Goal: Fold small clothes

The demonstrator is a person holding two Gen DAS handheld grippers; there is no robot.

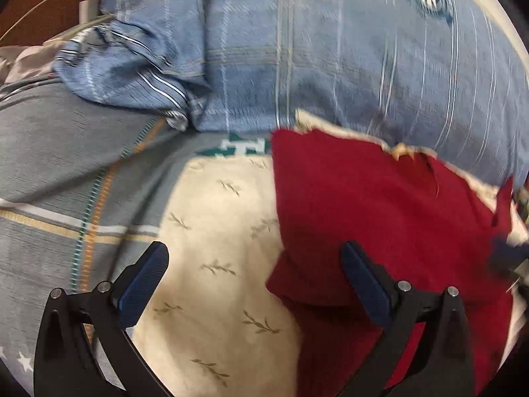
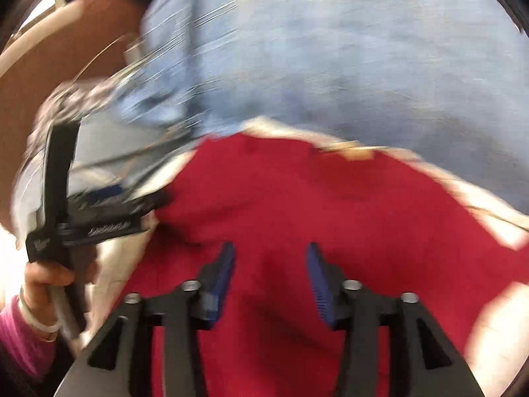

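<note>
A small red garment (image 1: 380, 211) lies on a cream cloth with a leaf print (image 1: 218, 251) on the bed. Its left edge lies folded over. My left gripper (image 1: 254, 254) is open and empty, low over the cream cloth, with its right finger (image 1: 363, 284) over the garment's left edge. In the blurred right wrist view the red garment (image 2: 330, 205) fills the middle. My right gripper (image 2: 269, 258) hangs over it, partly open with a clear gap, holding nothing. The left gripper (image 2: 99, 208) shows there at the garment's left edge, held by a hand.
Blue plaid bedding (image 1: 330, 49) is bunched behind the garment. A grey plaid sheet (image 1: 66, 165) lies to the left. A white charger and cable (image 1: 86, 6) rest on a brown surface at the far left. The person's hand with a pink sleeve (image 2: 26, 330) is at the lower left.
</note>
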